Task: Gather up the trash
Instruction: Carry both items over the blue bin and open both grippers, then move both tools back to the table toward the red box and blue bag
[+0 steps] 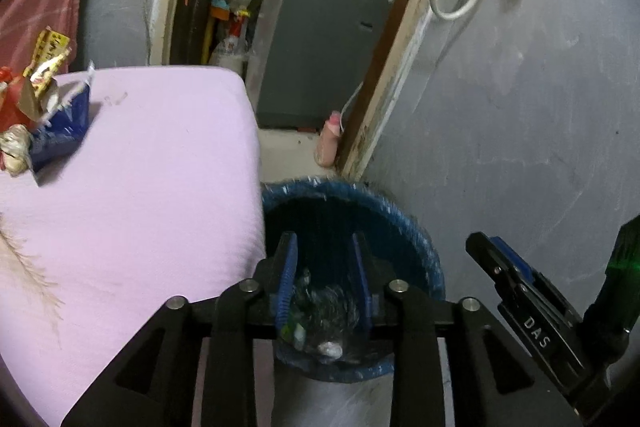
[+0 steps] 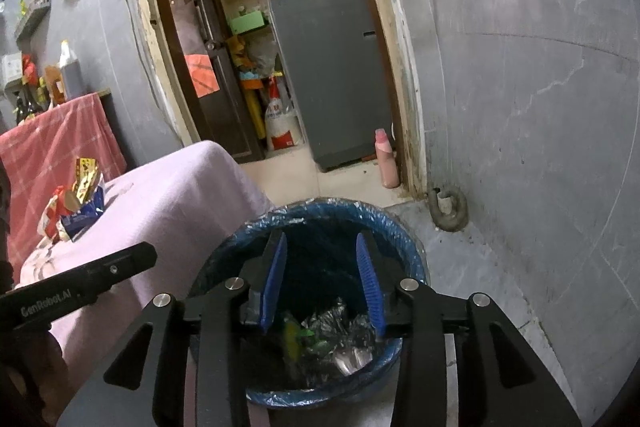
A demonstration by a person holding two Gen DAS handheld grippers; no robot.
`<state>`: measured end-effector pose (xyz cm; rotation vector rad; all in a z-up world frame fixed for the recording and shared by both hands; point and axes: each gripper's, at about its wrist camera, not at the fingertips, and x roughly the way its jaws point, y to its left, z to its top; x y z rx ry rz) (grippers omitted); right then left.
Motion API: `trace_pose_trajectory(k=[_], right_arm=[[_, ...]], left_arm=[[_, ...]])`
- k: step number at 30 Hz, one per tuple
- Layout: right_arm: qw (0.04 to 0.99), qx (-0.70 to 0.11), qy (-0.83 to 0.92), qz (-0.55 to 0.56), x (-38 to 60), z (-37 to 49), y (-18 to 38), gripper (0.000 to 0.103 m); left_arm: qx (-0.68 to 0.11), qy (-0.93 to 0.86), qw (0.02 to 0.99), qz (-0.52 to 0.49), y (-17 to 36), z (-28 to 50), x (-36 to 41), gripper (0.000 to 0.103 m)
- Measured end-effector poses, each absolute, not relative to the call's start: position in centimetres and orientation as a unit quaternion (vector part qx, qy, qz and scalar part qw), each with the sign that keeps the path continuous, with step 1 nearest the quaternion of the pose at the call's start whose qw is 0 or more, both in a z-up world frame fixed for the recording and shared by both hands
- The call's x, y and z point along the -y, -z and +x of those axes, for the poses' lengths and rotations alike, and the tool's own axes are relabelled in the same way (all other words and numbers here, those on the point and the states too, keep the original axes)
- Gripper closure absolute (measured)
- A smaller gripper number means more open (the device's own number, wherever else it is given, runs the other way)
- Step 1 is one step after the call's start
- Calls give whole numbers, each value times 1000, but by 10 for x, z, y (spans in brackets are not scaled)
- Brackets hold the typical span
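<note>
A blue-lined trash bin (image 1: 420,239) (image 2: 408,247) stands on the floor beside the lilac-covered table (image 1: 140,187) (image 2: 180,195). Crumpled wrappers (image 1: 320,311) (image 2: 328,335) lie in it. My left gripper (image 1: 325,247) is open and empty, directly above the bin. My right gripper (image 2: 322,247) is open and empty, also above the bin; it shows at the right of the left wrist view (image 1: 504,267). A pile of trash wrappers, blue, yellow and red (image 1: 44,107) (image 2: 76,203), lies on the table's far left.
A grey wall (image 1: 520,107) (image 2: 540,107) rises right of the bin. A doorway behind shows a grey appliance (image 1: 320,39) (image 2: 328,75) and a pink bottle (image 1: 330,139) (image 2: 388,159) on the floor. A red cloth (image 2: 52,147) hangs at left.
</note>
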<state>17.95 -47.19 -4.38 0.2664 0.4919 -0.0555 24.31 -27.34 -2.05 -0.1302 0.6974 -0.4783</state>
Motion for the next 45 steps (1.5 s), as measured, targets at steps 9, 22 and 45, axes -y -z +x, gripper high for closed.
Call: trace_pose_trajectory(k=[9,22,45], right_arm=[[977,-175,41,117,459,170,7,29],[989,-108,4,104,423,161,-32,0],[982,-138,-118,50,289,224,-48,0]], left_arm=[[-258,203,943,-57,-18,230,243,43],[-179,114,976,-56,-47,203,177,2],[-182,31,979,-88,-52,206,27,2]])
